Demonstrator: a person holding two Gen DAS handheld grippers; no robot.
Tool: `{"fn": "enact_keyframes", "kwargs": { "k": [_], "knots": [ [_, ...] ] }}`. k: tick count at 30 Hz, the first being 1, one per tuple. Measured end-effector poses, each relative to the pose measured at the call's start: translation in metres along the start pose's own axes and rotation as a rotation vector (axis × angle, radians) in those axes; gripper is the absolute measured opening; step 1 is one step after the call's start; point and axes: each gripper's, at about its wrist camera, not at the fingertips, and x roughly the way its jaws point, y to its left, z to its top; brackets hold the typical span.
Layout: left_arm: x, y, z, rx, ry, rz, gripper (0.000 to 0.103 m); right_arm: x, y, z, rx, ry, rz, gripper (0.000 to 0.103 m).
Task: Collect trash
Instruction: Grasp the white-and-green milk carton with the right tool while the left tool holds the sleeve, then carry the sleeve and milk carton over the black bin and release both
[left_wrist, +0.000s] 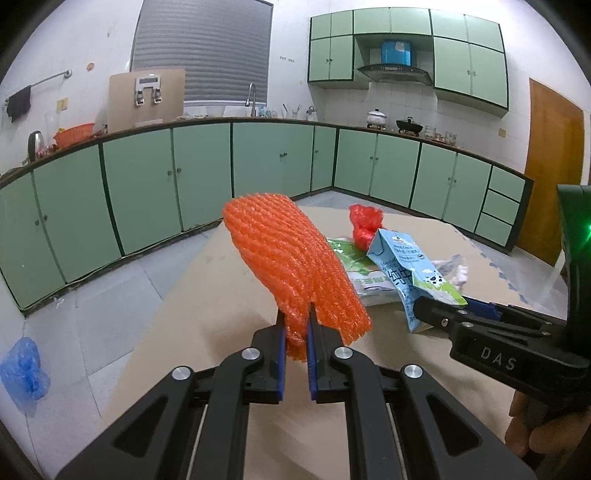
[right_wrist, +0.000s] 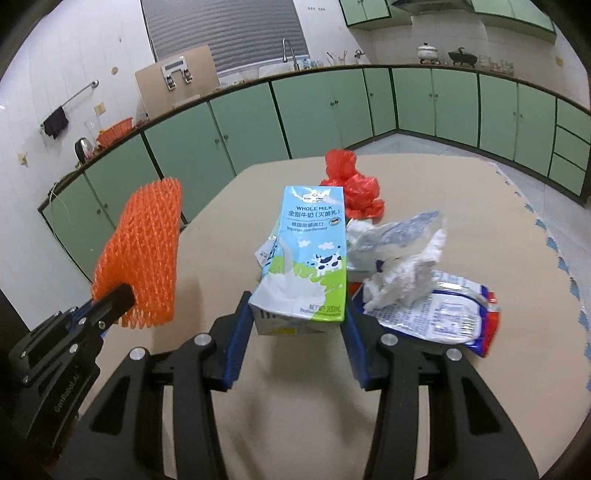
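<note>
The left claw (left_wrist: 296, 325) is clenched on the lower edge of an orange foam net (left_wrist: 291, 258), which stands up above the tabletop (left_wrist: 207, 295) rather than lying on it, so it looks lifted clear and ready to be carried off. The right claw (right_wrist: 295, 321) grips a light-blue milk carton (right_wrist: 306, 251) by its base, a blue pad pressed on either side; the carton leans back, and whether its bottom is fully off the tabletop is hard to tell. Gripping low probably keeps the squashed carton from folding.

Just behind the carton sits a knotted red plastic bag (right_wrist: 351, 188). To its right, a crumpled white tissue (right_wrist: 402, 277) rests on a flat red-and-blue wrapper (right_wrist: 454, 317), touching it. A green-and-white packet (left_wrist: 354, 266) lies under the carton's far side. These pieces remain to be gathered; no bin shows in either view.
</note>
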Motion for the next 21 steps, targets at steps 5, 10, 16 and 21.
{"fn": "enact_keyframes", "kwargs": {
  "k": [5, 10, 16, 21],
  "knots": [
    [-0.018, -0.014, 0.005, 0.013, -0.017, -0.004, 0.009, -0.027, -0.006, 0.0, 0.005, -0.031, 0.0, 0.044],
    [-0.031, -0.03, 0.01, 0.017, -0.023, -0.017, 0.009, -0.057, -0.021, -0.003, 0.009, -0.055, -0.019, 0.044],
    [-0.042, -0.066, 0.008, 0.048, -0.018, -0.065, 0.009, -0.094, -0.049, -0.012, 0.019, -0.084, -0.061, 0.044],
    [-0.048, -0.11, 0.01, 0.111, -0.024, -0.128, 0.009, -0.124, -0.085, -0.018, 0.047, -0.107, -0.11, 0.044]
  ]
}}
